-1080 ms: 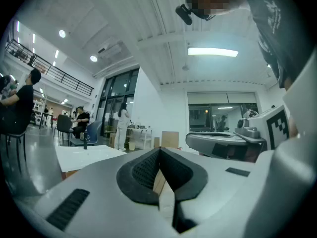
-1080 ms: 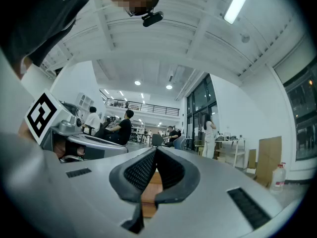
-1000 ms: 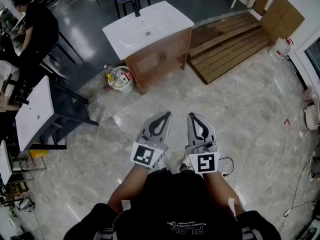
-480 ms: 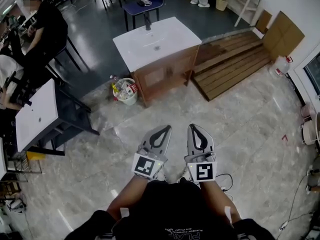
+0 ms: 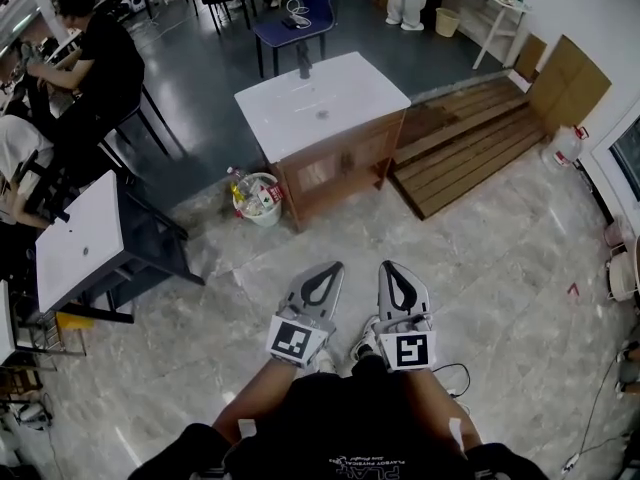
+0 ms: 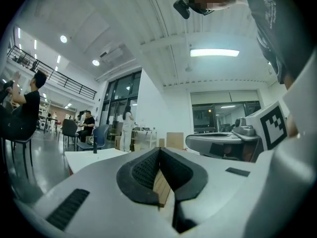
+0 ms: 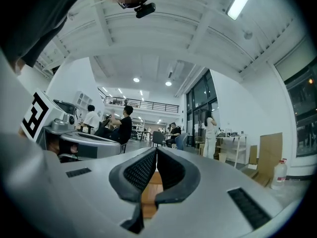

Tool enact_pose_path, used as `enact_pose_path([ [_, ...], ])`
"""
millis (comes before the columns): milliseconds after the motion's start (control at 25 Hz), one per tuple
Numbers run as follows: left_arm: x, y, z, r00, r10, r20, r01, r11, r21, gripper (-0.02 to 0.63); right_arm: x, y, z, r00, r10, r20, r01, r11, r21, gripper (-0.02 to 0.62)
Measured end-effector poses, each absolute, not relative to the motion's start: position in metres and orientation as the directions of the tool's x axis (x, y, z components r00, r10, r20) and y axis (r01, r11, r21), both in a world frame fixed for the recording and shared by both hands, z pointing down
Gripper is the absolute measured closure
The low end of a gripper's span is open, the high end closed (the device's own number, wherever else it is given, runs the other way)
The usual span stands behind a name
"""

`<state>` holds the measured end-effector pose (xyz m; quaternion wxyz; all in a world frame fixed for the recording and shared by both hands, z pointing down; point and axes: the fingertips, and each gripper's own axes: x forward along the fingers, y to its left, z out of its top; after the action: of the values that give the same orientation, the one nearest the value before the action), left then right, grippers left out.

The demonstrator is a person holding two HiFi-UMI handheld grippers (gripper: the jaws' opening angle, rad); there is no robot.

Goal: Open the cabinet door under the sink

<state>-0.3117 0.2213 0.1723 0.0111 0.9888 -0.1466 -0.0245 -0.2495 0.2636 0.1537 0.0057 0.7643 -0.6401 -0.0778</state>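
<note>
Head view, nearest first: the left gripper (image 5: 325, 268) and the right gripper (image 5: 395, 266) are held side by side, well short of the wooden cabinet (image 5: 345, 183). Each has its jaws clenched tip to tip on nothing. The cabinet door (image 5: 312, 175) sits closed in the cabinet front, under the white sink (image 5: 320, 103). A waste bin (image 5: 260, 198) stands just left of the cabinet, a wooden platform (image 5: 470, 143) lies to its right, and a blue chair (image 5: 300, 13) stands behind it.

The right claw (image 7: 156, 150) has its jaws meeting at the tips, nothing between them. The left claw (image 7: 79, 145) sits at 9 o'clock, a standing person (image 7: 210, 133) at 2 o'clock.
</note>
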Motion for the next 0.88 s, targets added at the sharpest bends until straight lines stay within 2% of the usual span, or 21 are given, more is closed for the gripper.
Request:
enact_pose_path([
  [640,-0.196,0.163,0.174,0.921,-0.39,-0.003,-0.39,-0.92,-0.044,0.583,-0.134,0.208,0.15,0.062,-0.984,-0.169,-0.991,-0.081,0.109,0.572],
  [880,-0.161,0.158,0.183,0.91,-0.411,0.051,-0.406,-0.91,-0.078,0.583,-0.102,0.199,0.149,0.024,-0.981,-0.193,-0.993,-0.045,0.108,0.572],
])
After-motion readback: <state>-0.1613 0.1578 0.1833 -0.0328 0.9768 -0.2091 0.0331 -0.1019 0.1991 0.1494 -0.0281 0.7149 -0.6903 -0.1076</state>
